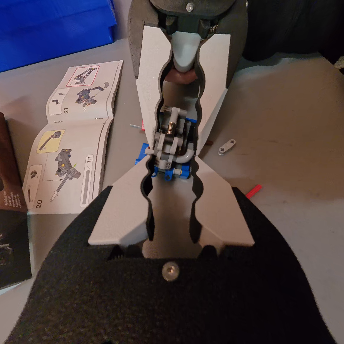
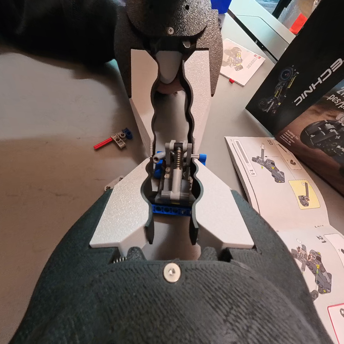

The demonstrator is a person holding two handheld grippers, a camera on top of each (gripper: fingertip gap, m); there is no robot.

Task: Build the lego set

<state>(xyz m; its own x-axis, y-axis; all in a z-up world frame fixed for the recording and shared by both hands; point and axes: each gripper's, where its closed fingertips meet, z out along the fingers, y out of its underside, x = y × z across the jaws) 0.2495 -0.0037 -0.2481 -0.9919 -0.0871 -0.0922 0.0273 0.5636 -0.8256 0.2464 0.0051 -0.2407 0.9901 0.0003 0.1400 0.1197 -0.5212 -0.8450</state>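
Note:
A grey and blue toy brick assembly (image 1: 167, 147) with a metal spring strut hangs between two grippers that face each other tip to tip above the grey table (image 1: 279, 130). My left gripper (image 1: 172, 160) is shut on its blue end. My right gripper (image 2: 171, 161) is shut on the other end, its pads against the blue beam and grey frame of the assembly (image 2: 175, 178). The right gripper (image 1: 173, 149) reaches in from the top of the left wrist view. The left gripper (image 2: 172, 149) reaches in from the top of the right wrist view.
An open instruction booklet (image 1: 74, 139) lies left of the grippers, with a dark product box (image 2: 307, 93) and a blue bin (image 1: 55, 28) beyond. Loose parts lie on the table: a short grey beam (image 1: 227, 147), a red axle (image 1: 253, 190), and a red axle with connectors (image 2: 113, 139). Left and right tips are no more than a few centimetres apart.

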